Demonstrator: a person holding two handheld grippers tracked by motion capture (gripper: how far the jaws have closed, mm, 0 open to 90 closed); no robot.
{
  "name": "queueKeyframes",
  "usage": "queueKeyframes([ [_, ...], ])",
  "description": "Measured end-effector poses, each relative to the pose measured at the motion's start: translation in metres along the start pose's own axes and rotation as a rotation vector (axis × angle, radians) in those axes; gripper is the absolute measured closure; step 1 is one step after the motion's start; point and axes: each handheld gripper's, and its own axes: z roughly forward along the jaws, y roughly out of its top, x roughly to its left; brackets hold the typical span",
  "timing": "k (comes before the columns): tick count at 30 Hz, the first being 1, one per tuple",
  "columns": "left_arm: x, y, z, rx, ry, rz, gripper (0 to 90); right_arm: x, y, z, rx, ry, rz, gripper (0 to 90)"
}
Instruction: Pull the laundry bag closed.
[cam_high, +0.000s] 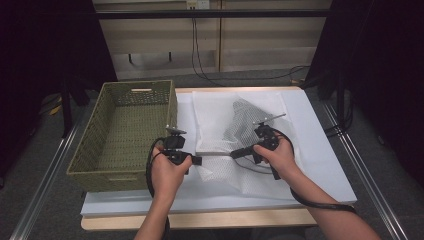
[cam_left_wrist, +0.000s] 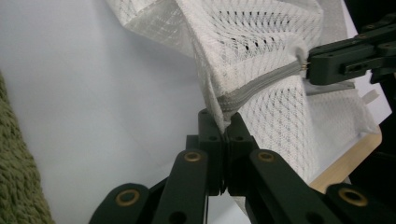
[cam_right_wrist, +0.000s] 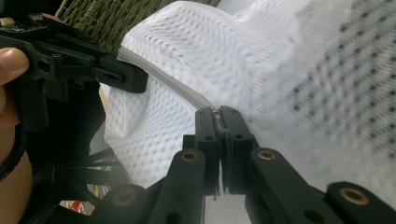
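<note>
Hands at the near table edge: left gripper (cam_high: 196, 160) and right gripper (cam_high: 235, 153), jaws clamped on the grey zipper (cam_left_wrist: 261, 82) of a white mesh laundry bag (cam_high: 239, 122) beside a green basket (cam_high: 90, 165). Light, limp, snag-prone; hold the stiffer zipper seam.

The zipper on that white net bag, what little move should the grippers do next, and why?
Probably slide the right gripper slowly away from the left gripper. Both are shut on the mesh bag, at the two ends of its grey zipper, which is stretched straight between them. That pull would likely run the zipper along.
</note>
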Motion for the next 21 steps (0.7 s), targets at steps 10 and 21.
queueKeyframes([
  [10, -0.002, 0.001, 0.001, 0.003, 0.002, -0.012, 88.6, -0.008, -0.008, -0.012, -0.012, -0.001, 0.020, 87.4],
  [21, 0.001, 0.002, 0.002, 0.008, -0.004, -0.027, 88.7, -0.014, -0.014, -0.021, -0.020, -0.007, 0.030, 87.5],
])
